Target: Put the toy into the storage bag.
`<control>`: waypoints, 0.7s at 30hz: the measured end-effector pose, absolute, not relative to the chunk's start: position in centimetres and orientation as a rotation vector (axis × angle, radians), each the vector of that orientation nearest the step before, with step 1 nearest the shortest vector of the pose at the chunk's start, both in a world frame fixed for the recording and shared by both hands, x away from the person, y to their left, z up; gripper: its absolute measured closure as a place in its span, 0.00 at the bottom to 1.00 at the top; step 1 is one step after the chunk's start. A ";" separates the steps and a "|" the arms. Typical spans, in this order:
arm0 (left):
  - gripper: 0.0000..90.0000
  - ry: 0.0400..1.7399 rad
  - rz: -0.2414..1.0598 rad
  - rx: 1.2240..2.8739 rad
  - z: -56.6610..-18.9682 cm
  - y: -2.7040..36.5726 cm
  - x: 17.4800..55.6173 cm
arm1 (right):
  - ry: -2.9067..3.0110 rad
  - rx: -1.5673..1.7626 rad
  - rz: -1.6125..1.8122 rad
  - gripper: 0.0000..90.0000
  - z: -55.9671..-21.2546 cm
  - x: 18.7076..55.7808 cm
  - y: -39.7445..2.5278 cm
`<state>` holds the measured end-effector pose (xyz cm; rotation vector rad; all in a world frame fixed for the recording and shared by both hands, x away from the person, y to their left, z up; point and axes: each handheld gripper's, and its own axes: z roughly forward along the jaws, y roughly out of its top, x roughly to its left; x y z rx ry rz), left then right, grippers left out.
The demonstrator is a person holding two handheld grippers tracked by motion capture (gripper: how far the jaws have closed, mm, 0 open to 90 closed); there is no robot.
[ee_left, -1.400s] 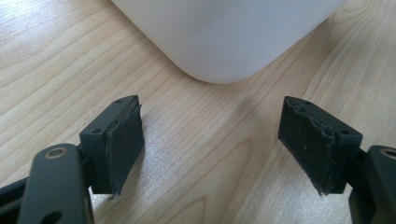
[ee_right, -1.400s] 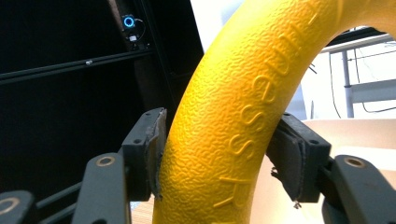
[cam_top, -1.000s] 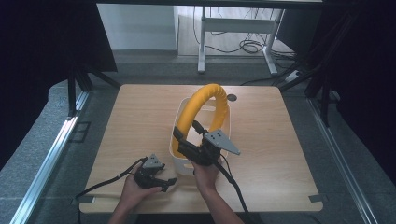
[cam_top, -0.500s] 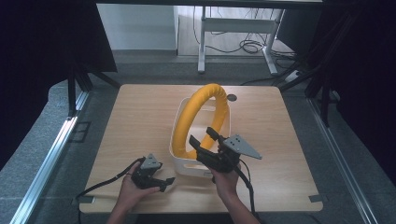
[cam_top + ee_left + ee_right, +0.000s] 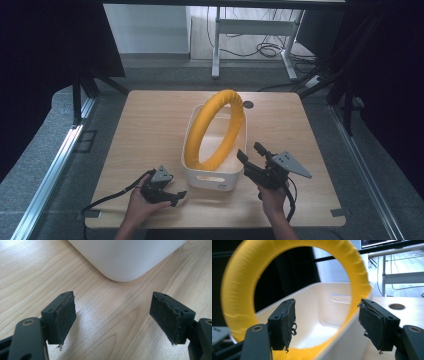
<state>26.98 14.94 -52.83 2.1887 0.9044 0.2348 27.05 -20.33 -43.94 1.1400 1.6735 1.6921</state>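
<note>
A yellow ring (image 5: 216,131) stands on edge inside a white bin (image 5: 210,176) at the table's middle, leaning against the bin's far right rim. In the right gripper view the yellow ring (image 5: 239,287) looms large over the white bin (image 5: 317,312). My right gripper (image 5: 251,155) hovers open just right of the bin's near corner, jaws pointing toward it, nothing between them. My left gripper (image 5: 179,196) rests low on the table left of the bin's front, open and empty. In the left gripper view the bin's rounded corner (image 5: 125,257) lies just ahead of the jaws.
The wooden table (image 5: 150,130) has a round cable hole (image 5: 248,105) behind the bin. Black cables trail from both grippers toward the near edge. A metal desk frame (image 5: 250,30) and floor cables stand beyond the table.
My right gripper has let go of the yellow ring and drawn back to the right of the bin. The ring now leans in the bin unheld. The left gripper stayed put.
</note>
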 end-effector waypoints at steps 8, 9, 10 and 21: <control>0.23 0.907 0.249 2.180 -52.6 15.1 26.9 | 1.725 1.184 1.592 0.35 -46.3 27.9 -23.7; 0.23 0.907 0.250 2.185 -52.7 15.1 27.0 | 1.729 1.191 1.585 0.35 -46.6 28.0 -24.0; 0.23 0.907 0.250 2.185 -52.7 15.1 27.0 | 1.729 1.191 1.585 0.35 -46.6 28.0 -24.0; 0.24 0.941 0.248 2.147 -52.6 15.8 27.2 | 1.772 1.188 1.524 0.36 -47.6 28.2 -25.0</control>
